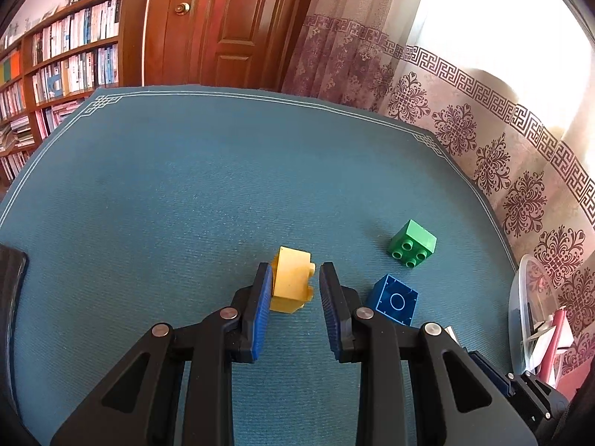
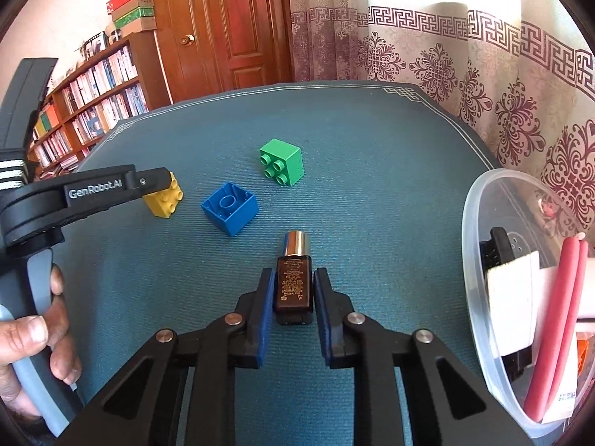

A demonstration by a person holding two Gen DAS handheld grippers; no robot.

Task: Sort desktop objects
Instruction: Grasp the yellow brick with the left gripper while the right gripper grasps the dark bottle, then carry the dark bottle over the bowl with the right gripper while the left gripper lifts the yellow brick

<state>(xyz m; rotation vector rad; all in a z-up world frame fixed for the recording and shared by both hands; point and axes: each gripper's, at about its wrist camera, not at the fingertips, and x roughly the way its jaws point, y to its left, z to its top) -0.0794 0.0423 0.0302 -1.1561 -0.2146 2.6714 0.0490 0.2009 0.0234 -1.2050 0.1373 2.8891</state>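
Home study or living room: packed brown wooden bookshelf [image 1: 70,55] at 10 o'clock, panelled reddish wooden door [image 1: 230,22] at 12, patterned mauve curtain [image 1: 483,141] at 2, teal cloth-covered table [image 1: 223,186].

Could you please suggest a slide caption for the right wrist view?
Right gripper shut on a small brown bottle beside a clear tub; left gripper clamps a yellow brick.

Three toy bricks: one yellow [image 2: 165,200], one blue [image 2: 230,208], one green [image 2: 281,161]. One dark bottle [image 2: 293,282]. One clear container [image 2: 483,260].
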